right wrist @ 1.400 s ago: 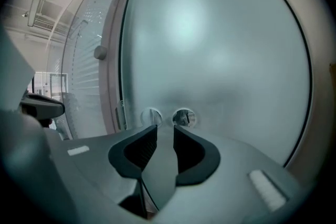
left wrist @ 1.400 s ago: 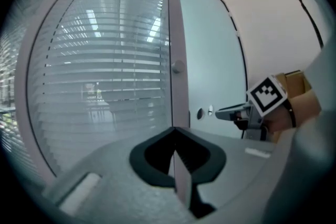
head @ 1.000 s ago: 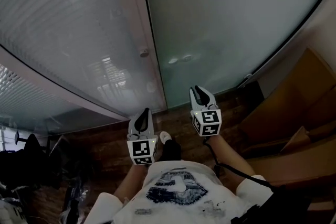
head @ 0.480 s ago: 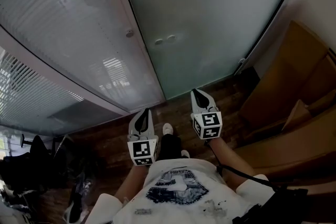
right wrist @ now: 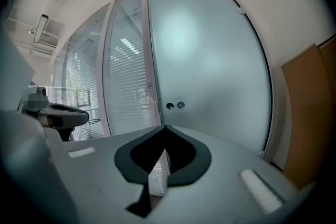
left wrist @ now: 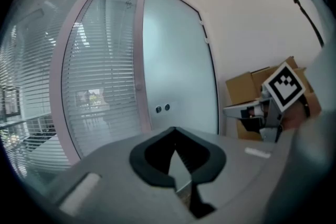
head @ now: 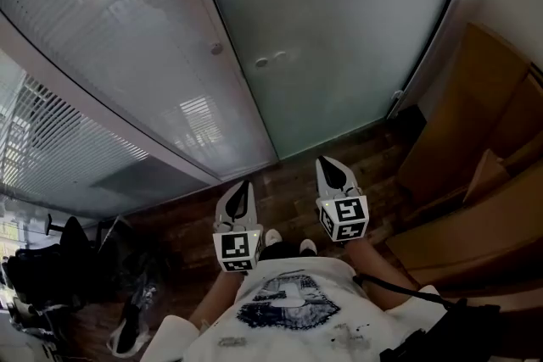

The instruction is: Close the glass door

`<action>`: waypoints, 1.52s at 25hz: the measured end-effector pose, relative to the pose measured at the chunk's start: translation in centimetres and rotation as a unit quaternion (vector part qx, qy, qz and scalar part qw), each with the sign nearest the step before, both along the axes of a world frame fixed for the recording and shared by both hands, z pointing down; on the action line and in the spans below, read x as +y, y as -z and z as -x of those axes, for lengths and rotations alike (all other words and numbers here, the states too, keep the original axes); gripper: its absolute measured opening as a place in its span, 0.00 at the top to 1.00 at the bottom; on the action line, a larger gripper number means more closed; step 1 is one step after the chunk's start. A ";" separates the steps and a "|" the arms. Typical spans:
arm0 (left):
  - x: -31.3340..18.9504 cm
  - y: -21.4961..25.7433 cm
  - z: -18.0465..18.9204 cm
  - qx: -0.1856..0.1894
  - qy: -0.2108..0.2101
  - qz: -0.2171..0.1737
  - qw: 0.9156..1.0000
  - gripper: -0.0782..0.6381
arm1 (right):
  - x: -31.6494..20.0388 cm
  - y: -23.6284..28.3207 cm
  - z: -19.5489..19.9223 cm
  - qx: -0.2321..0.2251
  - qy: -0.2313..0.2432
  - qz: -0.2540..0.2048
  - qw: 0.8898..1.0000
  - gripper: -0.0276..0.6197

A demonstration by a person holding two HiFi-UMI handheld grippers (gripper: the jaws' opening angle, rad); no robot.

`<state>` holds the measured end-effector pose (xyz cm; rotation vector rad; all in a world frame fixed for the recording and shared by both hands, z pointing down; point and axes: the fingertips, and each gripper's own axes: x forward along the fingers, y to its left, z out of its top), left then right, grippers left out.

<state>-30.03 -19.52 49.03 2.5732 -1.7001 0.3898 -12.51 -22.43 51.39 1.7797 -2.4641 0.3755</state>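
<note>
The frosted glass door (head: 339, 38) stands flush in its frame, its left edge against the pale post (head: 222, 55). Two small round lock fittings (head: 270, 61) sit near that edge. They also show in the left gripper view (left wrist: 162, 108) and the right gripper view (right wrist: 175, 105). My left gripper (head: 244, 183) and right gripper (head: 327, 162) hang side by side above the wooden floor, well short of the door. Both point toward it. Each one is shut with nothing between its jaws, as the left gripper (left wrist: 175, 129) and the right gripper (right wrist: 165, 127) show in their own views.
A glass partition with slatted blinds (head: 102, 55) runs to the left of the door. Stacked cardboard boxes (head: 484, 157) line the right wall. A small floor fitting (head: 396, 103) sits at the door's lower right corner. Dark clutter (head: 51, 267) lies at the lower left.
Both grippers and the person have drawn back from the door, so more wooden floor shows in front of it. The door itself has not moved.
</note>
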 end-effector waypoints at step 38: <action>5.6 -1.7 13.5 0.031 -0.072 0.009 0.997 0.89 | 10.5 -1.0 15.6 0.020 -0.029 0.010 0.999 0.95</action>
